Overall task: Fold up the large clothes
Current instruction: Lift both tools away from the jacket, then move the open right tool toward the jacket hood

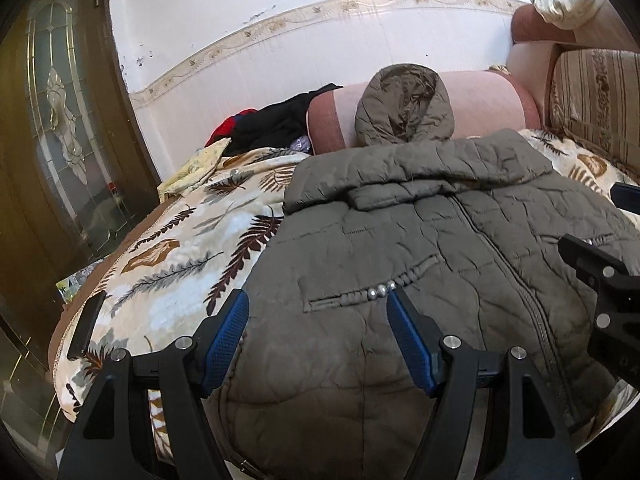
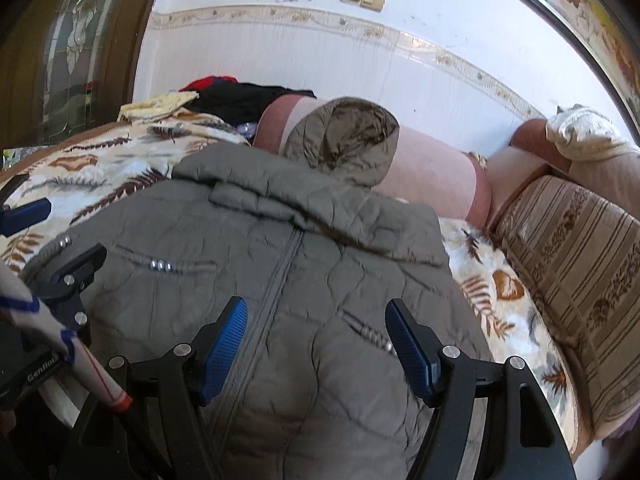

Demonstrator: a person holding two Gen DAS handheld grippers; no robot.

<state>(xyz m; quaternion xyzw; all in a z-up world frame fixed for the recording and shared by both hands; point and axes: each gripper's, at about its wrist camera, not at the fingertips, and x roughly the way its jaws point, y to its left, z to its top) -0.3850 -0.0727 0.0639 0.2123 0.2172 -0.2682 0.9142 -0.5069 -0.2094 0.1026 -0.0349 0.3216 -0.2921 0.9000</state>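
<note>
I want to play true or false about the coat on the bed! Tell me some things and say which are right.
1. The coat is zipped shut. True.
2. The hood leans on a pink bolster. True.
3. The left hand-held gripper is squeezing the coat. False: it is open, nothing pinched.
4. The blanket has stars on it. False: it has feathers and leaves.
5. The right hand-held gripper is open above the coat. True.

A sofa seat under a leaf-print blanket (image 1: 176, 248) carries the olive padded jacket (image 1: 400, 248) at centre; a black-and-red clothes heap (image 1: 264, 124) lies at eleven o'clock.
</note>
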